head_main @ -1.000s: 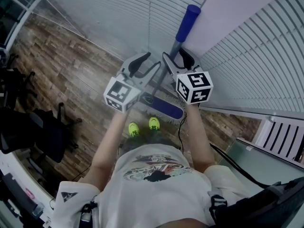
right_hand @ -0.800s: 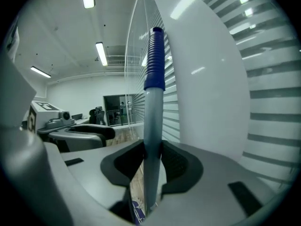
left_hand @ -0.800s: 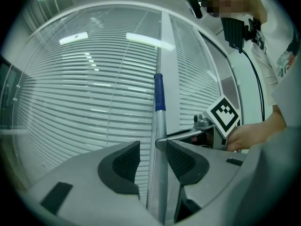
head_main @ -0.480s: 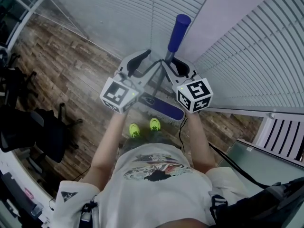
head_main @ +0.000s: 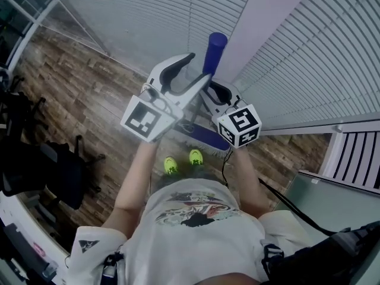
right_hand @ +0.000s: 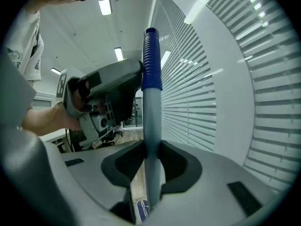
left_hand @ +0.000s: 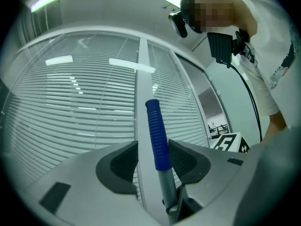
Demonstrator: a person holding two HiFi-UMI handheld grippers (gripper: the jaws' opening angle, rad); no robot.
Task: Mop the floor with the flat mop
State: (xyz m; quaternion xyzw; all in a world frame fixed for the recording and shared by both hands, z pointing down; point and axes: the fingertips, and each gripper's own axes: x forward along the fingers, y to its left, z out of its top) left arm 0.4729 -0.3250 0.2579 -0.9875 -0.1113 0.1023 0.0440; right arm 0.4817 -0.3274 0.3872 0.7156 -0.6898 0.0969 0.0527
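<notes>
The flat mop stands in front of me in the head view, its blue head (head_main: 205, 136) on the wooden floor and its blue grip (head_main: 215, 51) up against the white column. My left gripper (head_main: 199, 69) is high on the handle. In the left gripper view the blue grip (left_hand: 156, 135) stands between the jaws of the left gripper (left_hand: 153, 161), which have just been opening; a gap shows beside the left pad (left_hand: 117, 166). My right gripper (head_main: 215, 89) sits lower. Its jaws (right_hand: 151, 166) have just closed, and both pads press on the grey pole (right_hand: 151, 126).
Slatted blinds (head_main: 142, 16) and a white column (head_main: 267, 16) close off the corner just behind the mop. Dark office chairs (head_main: 47, 165) stand at the left. My feet in yellow-green shoes (head_main: 181, 161) are right behind the mop head. A black cable (head_main: 291, 209) runs at my right.
The left gripper has climbed up the handle toward the blue grip. The right gripper has shifted a little left with the pole. The handle's top has swung left.
</notes>
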